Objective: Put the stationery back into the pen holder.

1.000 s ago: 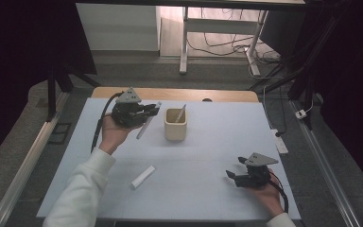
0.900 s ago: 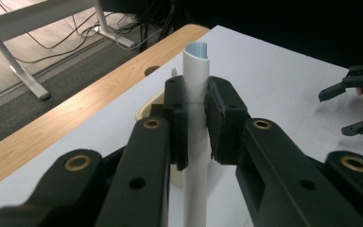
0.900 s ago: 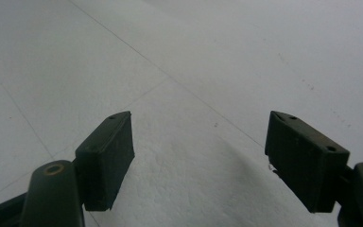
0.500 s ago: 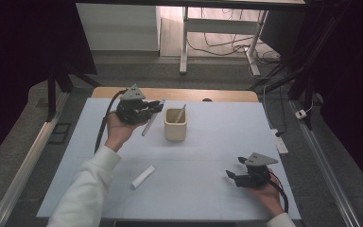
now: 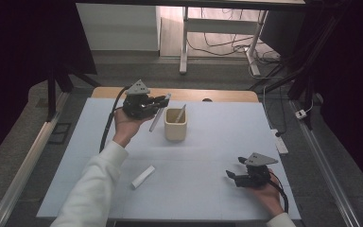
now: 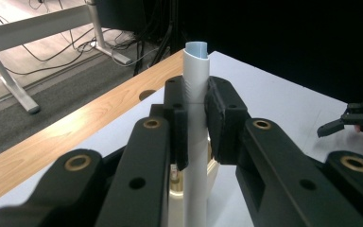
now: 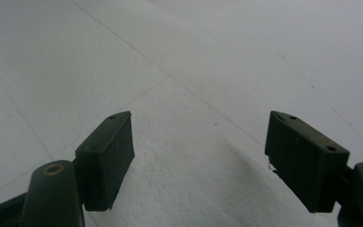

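Note:
My left gripper (image 5: 159, 100) is shut on a long white stick-like piece (image 5: 159, 113), raised just left of a cream cup (image 5: 175, 125) at the back of the table. In the left gripper view that white piece (image 6: 196, 118) stands upright between the pads (image 6: 220, 118), with the cup (image 6: 177, 189) below. A second white stick (image 5: 180, 113) leans inside the cup. Another white piece (image 5: 142, 176) lies flat on the table near the front left. My right gripper (image 5: 233, 176) rests low at the front right, jaws wide apart with nothing between them (image 7: 198, 156).
The white table top (image 5: 208, 156) has a wooden strip (image 5: 227, 96) along its far edge. A metal rail (image 5: 23, 170) runs along the left side and another along the right. Cables and a desk frame (image 5: 184, 42) lie on the floor beyond.
My left gripper has carried the white piece to the right, closer to the cup. The right gripper has stayed where it was.

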A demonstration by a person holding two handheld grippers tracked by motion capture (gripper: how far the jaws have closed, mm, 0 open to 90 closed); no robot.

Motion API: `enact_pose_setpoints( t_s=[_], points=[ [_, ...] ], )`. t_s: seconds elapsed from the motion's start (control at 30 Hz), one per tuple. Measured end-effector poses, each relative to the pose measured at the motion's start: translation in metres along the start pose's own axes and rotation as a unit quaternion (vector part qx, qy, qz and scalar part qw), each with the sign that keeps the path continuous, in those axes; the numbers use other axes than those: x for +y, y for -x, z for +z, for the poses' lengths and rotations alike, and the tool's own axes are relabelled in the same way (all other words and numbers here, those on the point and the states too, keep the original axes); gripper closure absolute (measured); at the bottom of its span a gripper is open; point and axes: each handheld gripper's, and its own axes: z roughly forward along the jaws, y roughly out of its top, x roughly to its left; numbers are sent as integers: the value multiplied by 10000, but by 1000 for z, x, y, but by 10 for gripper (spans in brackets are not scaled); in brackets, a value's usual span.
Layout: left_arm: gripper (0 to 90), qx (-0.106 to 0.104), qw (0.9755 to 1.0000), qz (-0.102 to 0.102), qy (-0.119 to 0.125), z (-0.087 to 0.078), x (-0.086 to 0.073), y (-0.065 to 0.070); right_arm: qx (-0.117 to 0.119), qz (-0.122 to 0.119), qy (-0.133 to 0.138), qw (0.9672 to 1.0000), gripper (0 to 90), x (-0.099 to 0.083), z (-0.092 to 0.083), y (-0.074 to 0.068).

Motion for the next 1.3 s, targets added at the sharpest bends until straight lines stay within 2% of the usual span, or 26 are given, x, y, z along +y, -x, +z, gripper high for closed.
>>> enact_pose_setpoints(
  t_s=[0.63, 0.7, 1.1, 1.3],
  points=[
    [781, 55, 9999, 45, 97, 24, 14, 2, -22, 26, -13, 10000, 237, 0, 0, 0],
    [781, 31, 9999, 43, 122, 26, 15, 2, 31, 33, 0, 10000, 237, 0, 0, 1],
    [781, 94, 9992, 20, 393, 36, 17, 0, 22, 30, 44, 10000, 237, 0, -1, 1],
    [781, 59, 9983, -117, 560, 41, 19, -5, 60, 26, 14, 10000, 236, 0, 0, 1]
  ],
)
